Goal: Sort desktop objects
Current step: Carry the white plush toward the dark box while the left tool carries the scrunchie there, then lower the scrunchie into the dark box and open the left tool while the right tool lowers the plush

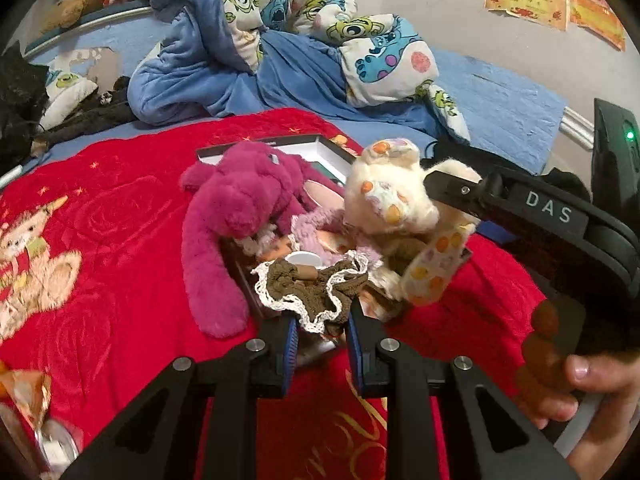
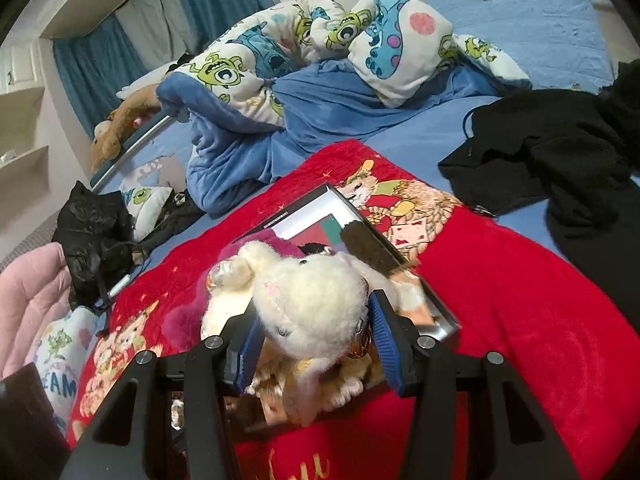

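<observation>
In the left wrist view my left gripper is shut on a brown cloth with white lace trim, which hangs in front of an open box on the bed. A magenta plush toy lies over the box's left side. My right gripper is shut on the head of a cream plush toy with orange-spotted paws and holds it above the box. Seen from the left wrist, the same cream plush toy hangs from the right gripper's black finger, with a person's hand behind it.
The box rests on a red bear-print blanket. A bunched blue monster-print quilt lies behind. A black garment is on the right, a black bag and pink padding on the left. A snack wrapper sits near left.
</observation>
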The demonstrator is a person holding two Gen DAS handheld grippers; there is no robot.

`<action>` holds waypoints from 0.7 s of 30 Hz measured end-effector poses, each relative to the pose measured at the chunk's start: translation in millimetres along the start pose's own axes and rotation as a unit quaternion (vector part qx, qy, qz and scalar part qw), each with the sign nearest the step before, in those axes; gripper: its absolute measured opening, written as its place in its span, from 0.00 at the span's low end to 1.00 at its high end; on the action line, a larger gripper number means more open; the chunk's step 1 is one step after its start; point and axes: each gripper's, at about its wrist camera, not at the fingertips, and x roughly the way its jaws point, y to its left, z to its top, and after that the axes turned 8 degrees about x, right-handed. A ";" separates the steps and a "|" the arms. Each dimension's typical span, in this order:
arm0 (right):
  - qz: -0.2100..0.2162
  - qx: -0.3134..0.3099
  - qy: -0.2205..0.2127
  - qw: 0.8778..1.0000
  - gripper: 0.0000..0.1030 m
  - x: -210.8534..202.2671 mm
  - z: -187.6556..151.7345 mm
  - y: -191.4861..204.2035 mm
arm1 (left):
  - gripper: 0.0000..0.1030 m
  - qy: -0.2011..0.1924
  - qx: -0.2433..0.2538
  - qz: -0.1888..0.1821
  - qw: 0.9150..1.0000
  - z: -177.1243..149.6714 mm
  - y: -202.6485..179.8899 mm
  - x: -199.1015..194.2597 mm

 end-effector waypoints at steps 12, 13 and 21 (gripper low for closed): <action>-0.012 -0.047 0.004 0.999 0.47 42.8 13.3 5.3 | 0.21 0.009 -0.008 -0.012 1.000 23.1 23.3 60.3; -0.013 -0.051 0.004 0.999 0.47 46.5 14.1 6.1 | 0.21 0.010 -0.004 -0.012 1.000 27.1 23.3 67.9; -0.052 -0.085 0.005 0.995 0.48 81.2 22.2 3.8 | 0.21 0.001 0.002 -0.019 1.000 66.0 26.9 100.5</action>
